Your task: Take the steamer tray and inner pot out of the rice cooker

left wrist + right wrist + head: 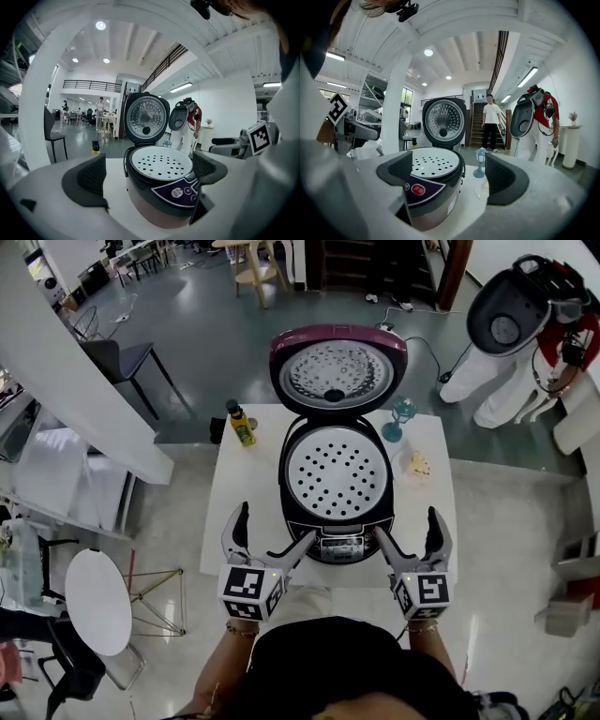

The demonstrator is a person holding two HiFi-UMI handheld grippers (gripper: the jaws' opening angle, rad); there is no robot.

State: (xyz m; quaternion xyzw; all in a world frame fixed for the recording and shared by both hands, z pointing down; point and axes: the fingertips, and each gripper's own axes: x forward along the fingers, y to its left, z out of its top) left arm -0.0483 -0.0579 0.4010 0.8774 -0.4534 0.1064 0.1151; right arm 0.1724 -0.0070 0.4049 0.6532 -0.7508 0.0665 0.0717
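White table carries the cooker at its middle, within reach of both grippers. The lid stands fully raised, exposing the perforated tray seated in the cooker's mouth. Left gripper and right gripper hang at the near edge, flanking the control panel, jaws spread and empty, probably poised to lift the tray from both sides. The pot lies beneath the tray, unseen; no tray handles can be made out.
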